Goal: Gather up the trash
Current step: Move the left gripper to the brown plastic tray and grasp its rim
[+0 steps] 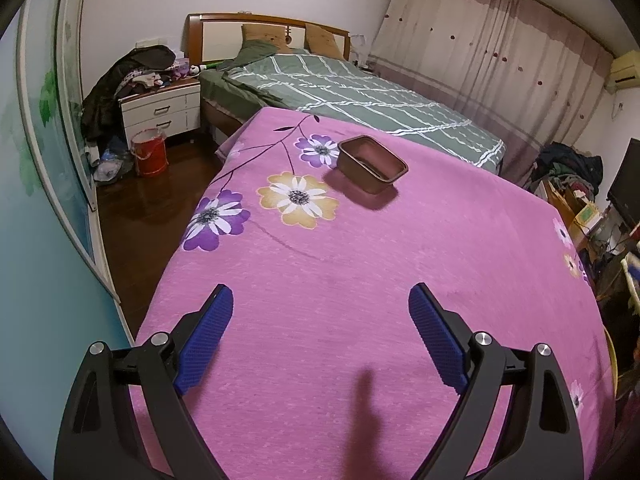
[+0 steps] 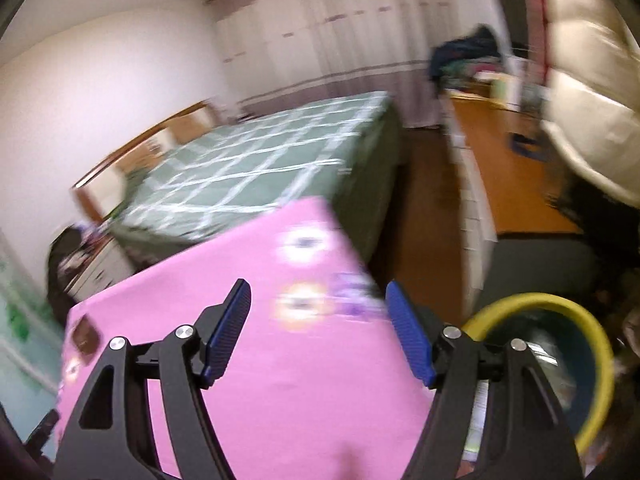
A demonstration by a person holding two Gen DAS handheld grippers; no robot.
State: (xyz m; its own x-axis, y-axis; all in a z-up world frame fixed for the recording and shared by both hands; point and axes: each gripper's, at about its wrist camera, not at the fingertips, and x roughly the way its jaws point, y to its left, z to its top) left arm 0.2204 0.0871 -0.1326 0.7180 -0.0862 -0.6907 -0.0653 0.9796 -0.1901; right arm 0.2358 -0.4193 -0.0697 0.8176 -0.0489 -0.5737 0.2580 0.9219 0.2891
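The left tongs (image 1: 321,334) hung wide apart and held nothing above the near part of the pink floral tabletop (image 1: 360,280). A brown rectangular bin (image 1: 372,164) sat on that tabletop toward its far edge, beside the purple and yellow printed flowers. The right tongs (image 2: 318,330), also spread wide and holding nothing, hovered over the tabletop's right corner; a yellow-rimmed basin (image 2: 560,360) stood just beyond that corner, lower down, in a blurred view.

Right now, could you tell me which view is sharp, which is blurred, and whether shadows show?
Left wrist view: sharp; the brown tub is crisp, and a dark shadow falls on the pink cloth. Right wrist view: motion-blurred; only the right gripper reads sharp.
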